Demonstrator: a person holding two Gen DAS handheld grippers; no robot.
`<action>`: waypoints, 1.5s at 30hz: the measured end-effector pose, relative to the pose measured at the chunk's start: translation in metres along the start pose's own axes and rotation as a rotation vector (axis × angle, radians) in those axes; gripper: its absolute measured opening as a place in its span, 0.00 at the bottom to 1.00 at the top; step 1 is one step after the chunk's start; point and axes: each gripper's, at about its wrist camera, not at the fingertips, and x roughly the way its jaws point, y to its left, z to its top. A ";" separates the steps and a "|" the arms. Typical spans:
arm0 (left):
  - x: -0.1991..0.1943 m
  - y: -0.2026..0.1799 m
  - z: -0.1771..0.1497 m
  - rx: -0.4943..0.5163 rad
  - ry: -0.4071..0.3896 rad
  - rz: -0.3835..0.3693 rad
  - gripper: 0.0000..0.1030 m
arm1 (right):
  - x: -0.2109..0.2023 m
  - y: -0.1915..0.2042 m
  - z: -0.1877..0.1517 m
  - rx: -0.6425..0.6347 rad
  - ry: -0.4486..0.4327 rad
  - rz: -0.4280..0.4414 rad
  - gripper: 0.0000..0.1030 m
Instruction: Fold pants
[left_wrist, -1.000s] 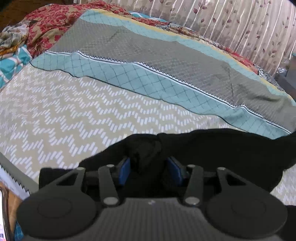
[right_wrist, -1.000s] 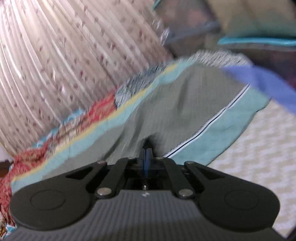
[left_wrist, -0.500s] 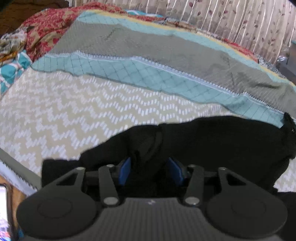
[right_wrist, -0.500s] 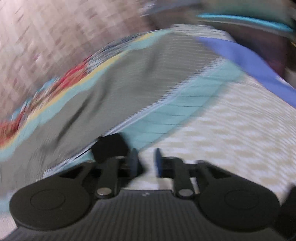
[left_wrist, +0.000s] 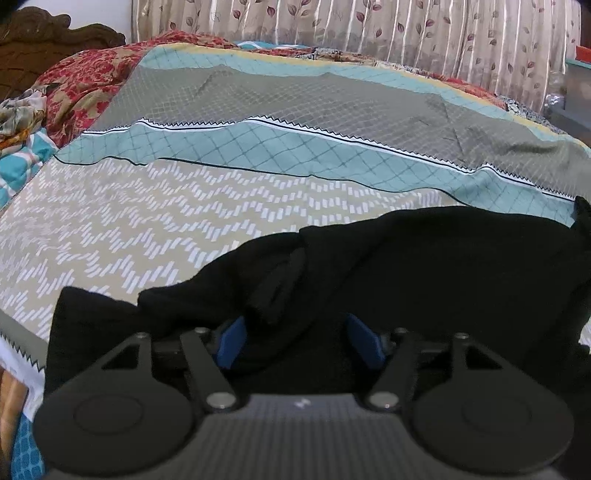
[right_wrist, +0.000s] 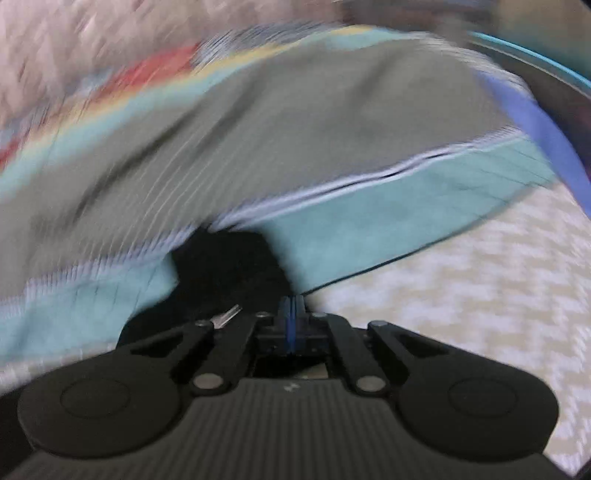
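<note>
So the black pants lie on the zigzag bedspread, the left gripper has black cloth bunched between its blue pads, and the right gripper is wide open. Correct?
Not quite: the right gripper is shut, its blue pads pressed together in the right wrist view. The rest holds: the left wrist view shows the black pants on the zigzag bedspread, cloth bunched between the left gripper pads.

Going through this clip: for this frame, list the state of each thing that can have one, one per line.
Black fabric pants: bunched on the bed, partly folded, a fold between the left gripper's pads.
Left gripper: blue pads apart around a thick wad of the pants.
Right gripper: blue pads pressed together; blurred, whether they pinch cloth is unclear.
Patterned bedsheet: spread flat, lightly wrinkled.
Leaf-print curtain: drawn closed.
</note>
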 end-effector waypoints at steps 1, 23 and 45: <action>0.000 0.000 -0.001 0.003 -0.004 0.001 0.60 | -0.006 -0.020 0.007 0.045 -0.030 -0.044 0.02; 0.004 -0.013 -0.010 0.067 -0.051 0.041 0.68 | -0.009 -0.003 0.001 -0.090 -0.020 -0.015 0.22; 0.003 -0.016 -0.012 0.072 -0.059 0.043 0.70 | 0.023 -0.070 0.031 0.392 -0.003 0.018 0.48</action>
